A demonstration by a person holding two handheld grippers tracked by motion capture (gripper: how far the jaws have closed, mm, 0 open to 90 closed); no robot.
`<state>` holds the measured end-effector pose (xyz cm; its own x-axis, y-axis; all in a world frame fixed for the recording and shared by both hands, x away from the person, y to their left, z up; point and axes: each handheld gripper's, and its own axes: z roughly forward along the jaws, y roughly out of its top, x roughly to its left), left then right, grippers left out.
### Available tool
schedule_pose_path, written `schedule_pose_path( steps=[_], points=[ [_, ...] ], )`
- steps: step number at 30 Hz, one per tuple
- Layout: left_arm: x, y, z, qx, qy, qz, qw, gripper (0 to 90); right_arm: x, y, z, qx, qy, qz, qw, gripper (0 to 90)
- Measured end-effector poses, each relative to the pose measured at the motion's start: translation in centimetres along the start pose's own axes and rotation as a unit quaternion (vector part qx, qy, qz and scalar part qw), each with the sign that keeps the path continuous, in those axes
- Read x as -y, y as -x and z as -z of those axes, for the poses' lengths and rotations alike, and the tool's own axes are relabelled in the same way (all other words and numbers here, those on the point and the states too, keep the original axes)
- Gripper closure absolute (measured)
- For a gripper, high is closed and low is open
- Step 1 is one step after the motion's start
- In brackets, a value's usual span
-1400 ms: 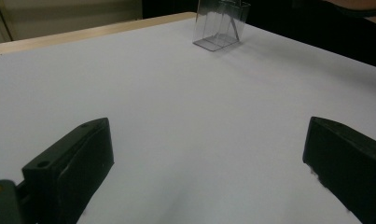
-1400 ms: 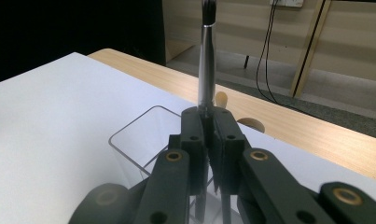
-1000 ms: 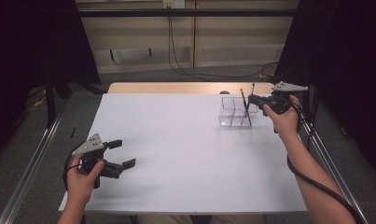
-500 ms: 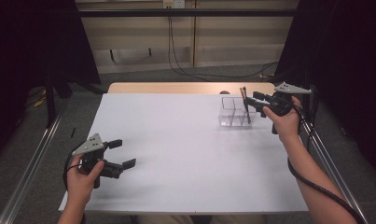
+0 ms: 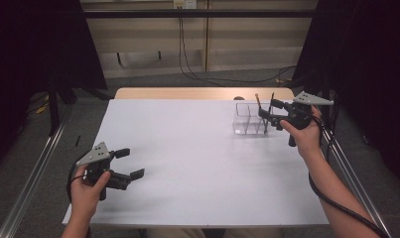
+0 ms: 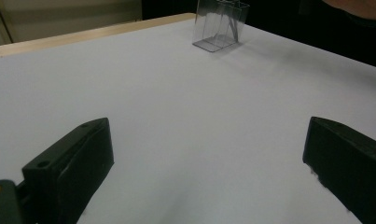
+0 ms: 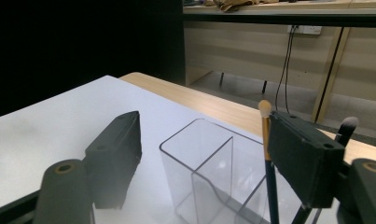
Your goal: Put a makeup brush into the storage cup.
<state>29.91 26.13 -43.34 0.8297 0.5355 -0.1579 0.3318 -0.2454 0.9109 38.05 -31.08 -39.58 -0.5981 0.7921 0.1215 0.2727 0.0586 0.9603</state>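
Since a second ago, right gripper (image 5: 268, 113) jaws have just been opening, nothing clamped; white table (image 5: 197, 163) unchanged; one clear organizer (image 5: 251, 119) at 2 o'clock holds two brushes (image 7: 268, 158); release step looks done, next likely retreat upward; left gripper (image 5: 129, 163) at 8 o'clock, spread wide, empty.

Between jaws of right gripper (image 7: 199, 163): clear organiser (image 7: 209, 172) with divider walls, directly below gap. Tan-tipped brush (image 7: 266, 140) upright against inner face of right-hand jaw; dark-tipped brush (image 7: 346, 128) behind that jaw. Left-hand jaw: bare table (image 7: 59, 126) beyond, free. Left gripper (image 6: 204, 158): jaws wide apart, open tabletop between and ahead; organiser far ahead, well apart.
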Motion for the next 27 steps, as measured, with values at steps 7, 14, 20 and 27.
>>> schedule_pose_path(
  steps=[7,14,20,27],
  points=[
    [-0.2,0.1,-0.5,0.004,0.004,-0.001,1.0000,1.7,0.4,-0.9,1.0,-0.007,-0.005,0.011,0.9999,18.7],
    [-0.1,-0.1,-0.4,0.007,0.001,0.000,1.0000,1.7,1.0,-1.7,1.7,-0.016,-0.011,0.015,0.9997,14.0],
    [-0.1,-0.1,-0.6,0.004,0.004,0.000,1.0000,1.7,1.5,-2.9,2.0,-0.023,-0.020,0.025,0.9992,9.7],
    [-0.1,0.2,-0.5,0.007,0.003,-0.002,1.0000,1.7,2.0,-3.7,2.4,-0.030,-0.023,0.029,0.9988,5.8]
  ],
)
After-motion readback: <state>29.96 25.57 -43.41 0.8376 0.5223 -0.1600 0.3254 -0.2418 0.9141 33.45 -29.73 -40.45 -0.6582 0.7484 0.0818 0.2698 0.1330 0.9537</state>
